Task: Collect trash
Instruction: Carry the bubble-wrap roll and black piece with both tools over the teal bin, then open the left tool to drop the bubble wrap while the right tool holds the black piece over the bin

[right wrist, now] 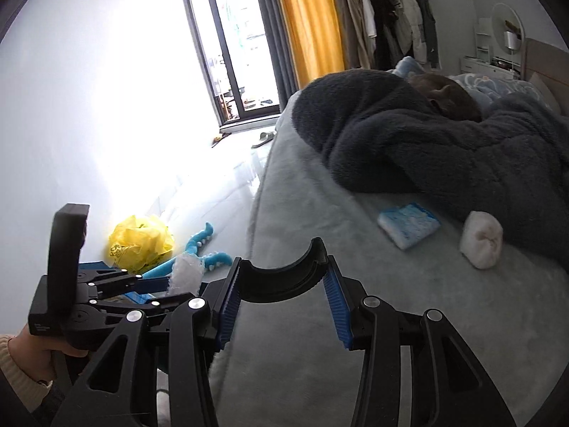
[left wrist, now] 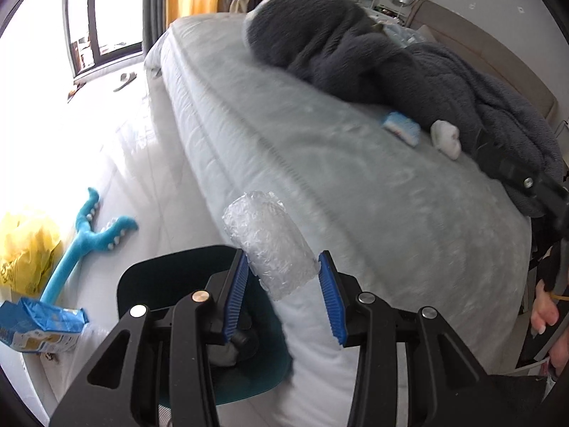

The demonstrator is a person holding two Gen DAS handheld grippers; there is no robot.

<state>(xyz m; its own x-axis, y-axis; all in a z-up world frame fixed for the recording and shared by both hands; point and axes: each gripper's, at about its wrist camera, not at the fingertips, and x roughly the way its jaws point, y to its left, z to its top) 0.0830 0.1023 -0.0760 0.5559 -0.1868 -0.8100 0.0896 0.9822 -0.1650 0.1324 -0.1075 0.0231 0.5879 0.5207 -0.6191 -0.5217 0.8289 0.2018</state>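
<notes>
The left gripper (left wrist: 284, 284) is carrying a crumpled wad of clear plastic wrap (left wrist: 270, 245), its blue fingers (left wrist: 234, 295) partly closed on the wad's lower end, above a dark bin (left wrist: 170, 284) at the foot of the bed (left wrist: 320, 185). The right gripper (right wrist: 284, 306) is pinching a curved black rim piece (right wrist: 281, 277), probably the bin's edge, fingers partly closed on it. To finish well, I judge the left should be centring the wad over the bin mouth before letting go, while the right is steadying the rim. A blue packet (right wrist: 409, 224) and a white wad (right wrist: 480, 243) are lying on the bed beside the dark blanket (right wrist: 426, 149); they look like the next pickups.
</notes>
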